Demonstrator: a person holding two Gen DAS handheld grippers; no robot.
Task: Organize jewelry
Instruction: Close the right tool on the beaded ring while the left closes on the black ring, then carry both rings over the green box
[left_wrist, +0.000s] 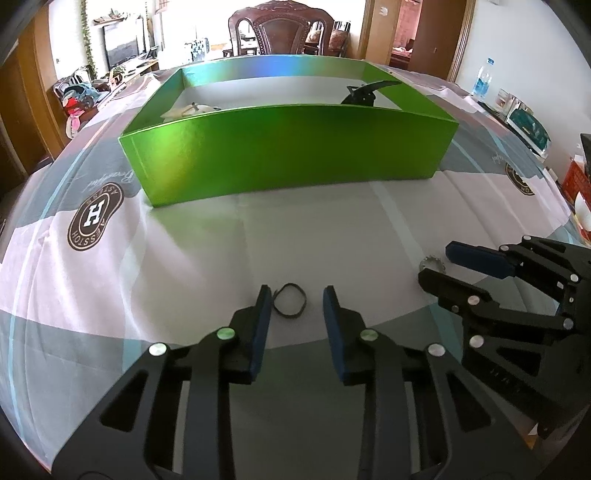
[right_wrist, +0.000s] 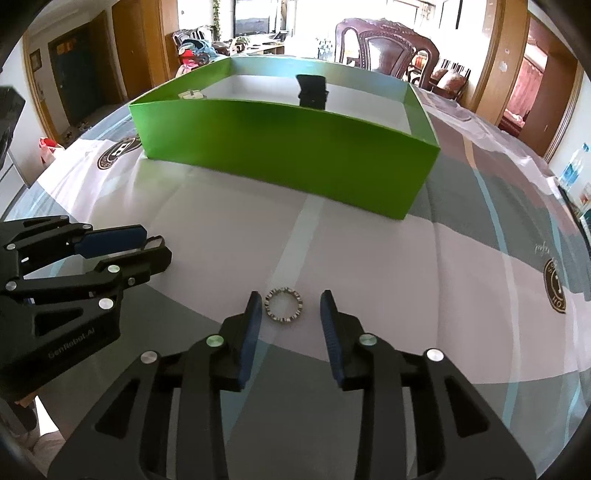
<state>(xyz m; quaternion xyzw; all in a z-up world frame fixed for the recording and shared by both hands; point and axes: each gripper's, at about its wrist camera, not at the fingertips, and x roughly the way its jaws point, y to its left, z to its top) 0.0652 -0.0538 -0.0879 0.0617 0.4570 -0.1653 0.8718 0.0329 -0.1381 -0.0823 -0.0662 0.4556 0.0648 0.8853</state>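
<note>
While both claws hung low over the desk (left_wrist: 295, 229), I judged the step in hand to be the pick-up, with neither piece gripped yet. My left claw (left_wrist: 297, 291) stood spread, its blue pads (left_wrist: 263, 317) on either side of a thin black band (left_wrist: 290, 300) that lay flat on the cloth, nearer the left pad. My right claw (right_wrist: 288, 297) was spread as well, bracketing a small studded ring (right_wrist: 283, 305), again closer to the left pad. Both pieces lay flat and thin, so I reckoned the next move called for dropping the tips right to the cloth and closing squarely, lest either one skid or tip out. Farther off sat the green box (left_wrist: 288, 147), open-topped, with a black clip (left_wrist: 365, 94) and a pale item (left_wrist: 192, 109) already inside, which I took for the place where the pieces were meant to go, over its near wall.
</note>
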